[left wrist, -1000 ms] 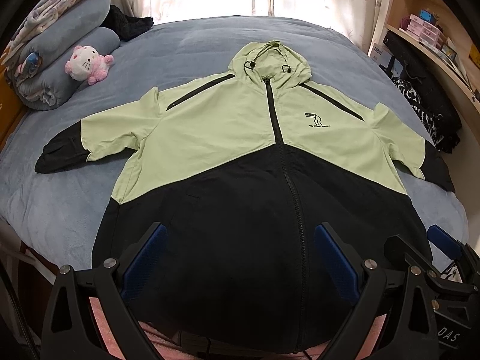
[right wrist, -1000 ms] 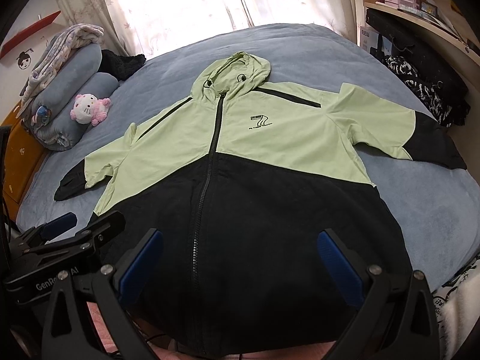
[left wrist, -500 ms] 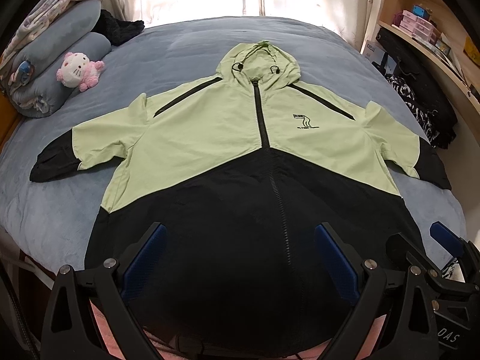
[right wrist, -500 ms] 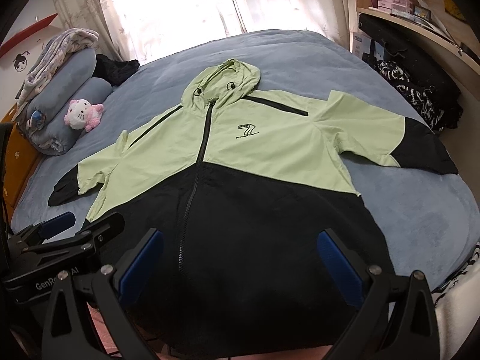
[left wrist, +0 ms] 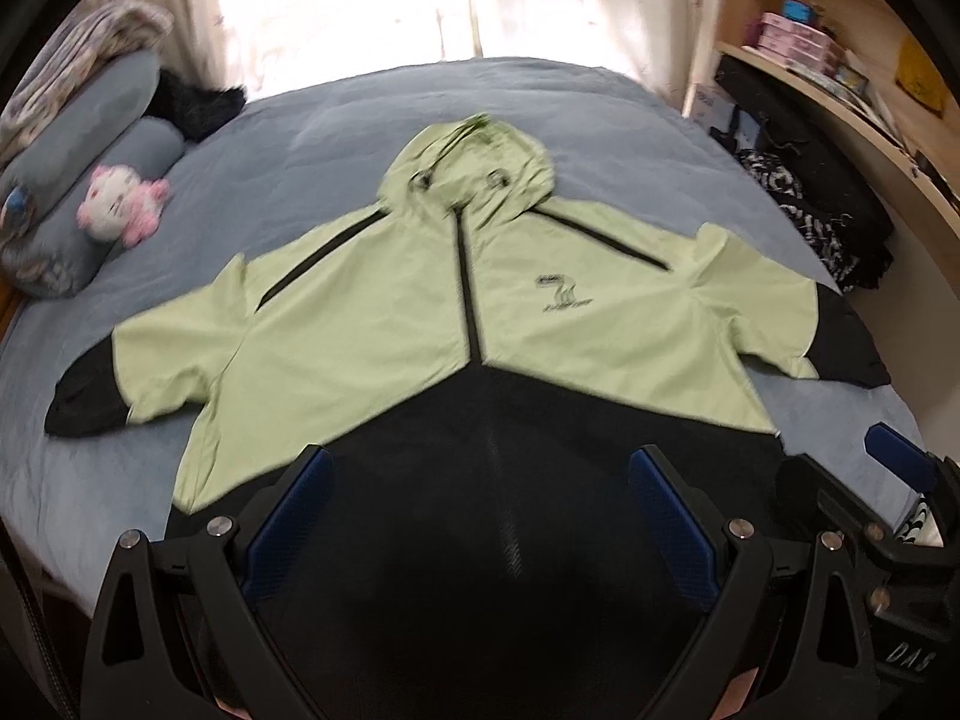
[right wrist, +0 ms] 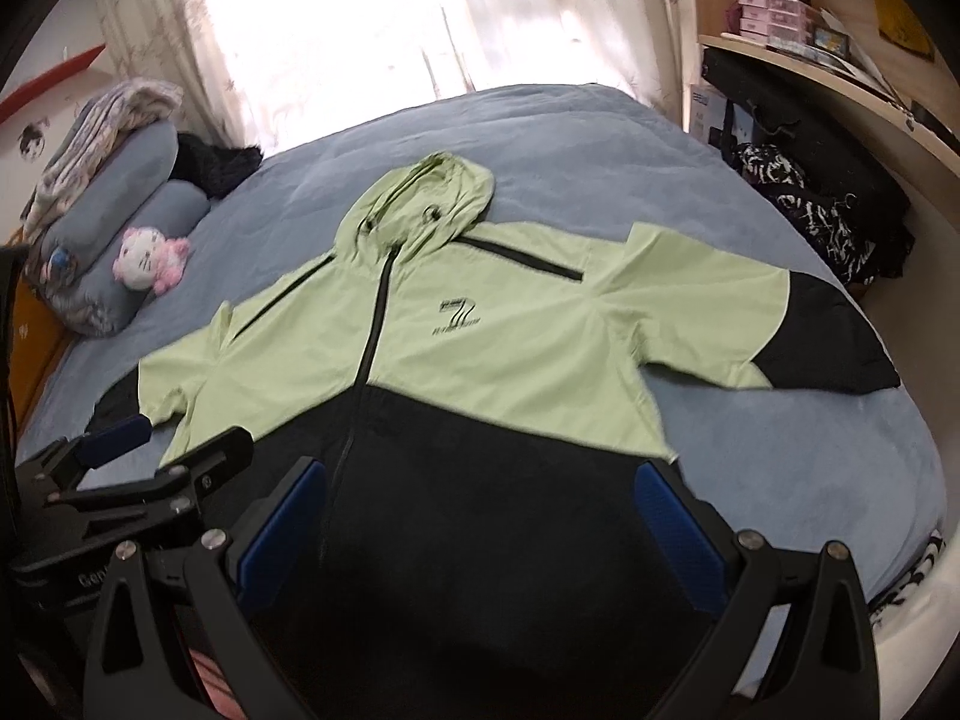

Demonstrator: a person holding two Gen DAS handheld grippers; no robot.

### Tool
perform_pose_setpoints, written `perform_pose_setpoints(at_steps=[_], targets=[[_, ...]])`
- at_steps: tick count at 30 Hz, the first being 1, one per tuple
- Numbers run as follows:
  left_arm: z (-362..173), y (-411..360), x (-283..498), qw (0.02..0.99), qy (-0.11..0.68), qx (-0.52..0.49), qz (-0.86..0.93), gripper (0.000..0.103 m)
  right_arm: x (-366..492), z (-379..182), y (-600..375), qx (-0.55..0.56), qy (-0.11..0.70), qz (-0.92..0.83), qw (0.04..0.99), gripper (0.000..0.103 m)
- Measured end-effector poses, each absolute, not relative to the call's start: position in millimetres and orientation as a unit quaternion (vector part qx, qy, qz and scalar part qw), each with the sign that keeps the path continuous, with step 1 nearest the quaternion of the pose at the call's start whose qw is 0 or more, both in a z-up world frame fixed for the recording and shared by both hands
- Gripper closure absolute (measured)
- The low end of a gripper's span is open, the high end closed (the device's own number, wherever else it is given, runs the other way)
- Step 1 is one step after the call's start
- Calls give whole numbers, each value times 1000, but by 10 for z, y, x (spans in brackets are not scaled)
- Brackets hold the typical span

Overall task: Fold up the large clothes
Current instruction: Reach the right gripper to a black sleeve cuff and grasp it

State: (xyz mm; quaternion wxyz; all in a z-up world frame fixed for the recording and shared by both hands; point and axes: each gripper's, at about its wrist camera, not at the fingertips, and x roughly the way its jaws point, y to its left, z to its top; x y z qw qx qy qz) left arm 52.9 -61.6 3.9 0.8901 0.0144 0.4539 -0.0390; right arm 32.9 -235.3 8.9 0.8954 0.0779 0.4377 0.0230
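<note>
A hooded jacket [left wrist: 372, 324], light green above and black below, lies flat and zipped on the blue bed [left wrist: 300, 138], front up, sleeves spread to both sides. It also shows in the right wrist view [right wrist: 516, 348]. My left gripper [left wrist: 480, 516] is open and empty, held above the jacket's black lower half. My right gripper [right wrist: 486, 522] is open and empty, held above the same black part, to the right of the left one. The right gripper's fingers [left wrist: 900, 456] show at the left view's right edge; the left gripper's fingers [right wrist: 120, 438] show at the right view's left edge.
Rolled grey-blue bedding [left wrist: 78, 138] and a pink-and-white plush toy [left wrist: 120, 210] lie at the bed's far left. A wooden shelf [left wrist: 840, 96] with boxes and dark clothes [left wrist: 810, 204] stands to the right. Bright curtains [right wrist: 450, 18] hang behind the bed.
Both grippers have risen and pulled back slightly; the jacket sits lower and farther in both views. The jacket has not moved. Both grippers stay open.
</note>
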Motion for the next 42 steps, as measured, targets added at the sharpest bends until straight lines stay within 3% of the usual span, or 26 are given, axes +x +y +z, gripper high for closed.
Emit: perform_pose_setpoints(at_steps=[7, 14, 23, 29, 36, 37, 39, 41, 42], targets=[[46, -1119, 995, 904, 419, 58, -62, 5, 755, 78, -3013, 116, 423, -62, 897, 0], [-73, -1512, 1458, 913, 396, 76, -66, 5, 1087, -269, -4010, 215, 430, -168, 861, 0], [-371, -1812, 1909, 900, 424, 25, -98, 5, 1052, -857, -5107, 344, 412, -294, 791, 1], [-648, -1970, 2067, 898, 425, -12, -113, 5, 923, -1270, -5576, 426, 392, -332, 745, 17], [-917, -2221, 2358, 883, 457, -12, -104, 5, 1001, -1460, -5735, 459, 351, -374, 725, 18], [-943, -2229, 2395, 880, 463, -17, -106, 5, 1043, -1475, -5758, 457, 350, -380, 725, 22], [-985, -2237, 2447, 876, 471, -19, -103, 6, 1093, -1473, -5784, 448, 345, -398, 722, 46], [-994, -2220, 2469, 875, 473, -15, -102, 14, 1107, -1473, -5847, 454, 338, -397, 723, 87], [-989, -2204, 2475, 875, 473, -11, -102, 17, 1098, -1461, -5859, 471, 321, -381, 728, 94]])
